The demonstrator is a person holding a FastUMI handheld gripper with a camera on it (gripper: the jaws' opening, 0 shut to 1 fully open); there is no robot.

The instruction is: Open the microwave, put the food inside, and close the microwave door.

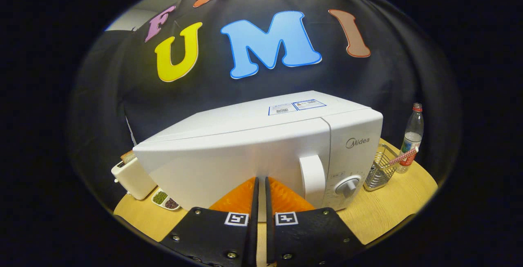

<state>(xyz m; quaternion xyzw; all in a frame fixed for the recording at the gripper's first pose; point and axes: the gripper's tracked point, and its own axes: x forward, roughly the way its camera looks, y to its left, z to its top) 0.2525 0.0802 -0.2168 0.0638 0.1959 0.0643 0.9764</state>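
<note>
Gripper view: the microwave (261,152) stands on the wooden table (388,214) with its door shut, front turned toward the gripper so the door handle (312,179) and the dial (347,185) can be reached; the gripper (261,185) points at the door just left of the handle, its fingers drawn nearly together with only a thin slit between them, holding nothing; whether the tips touch the door I cannot tell; a toaster (132,177) and a divided dish (165,199) of what may be the food sit left of the microwave, a wire rack (380,169) and bottle (410,138) to its right
</note>
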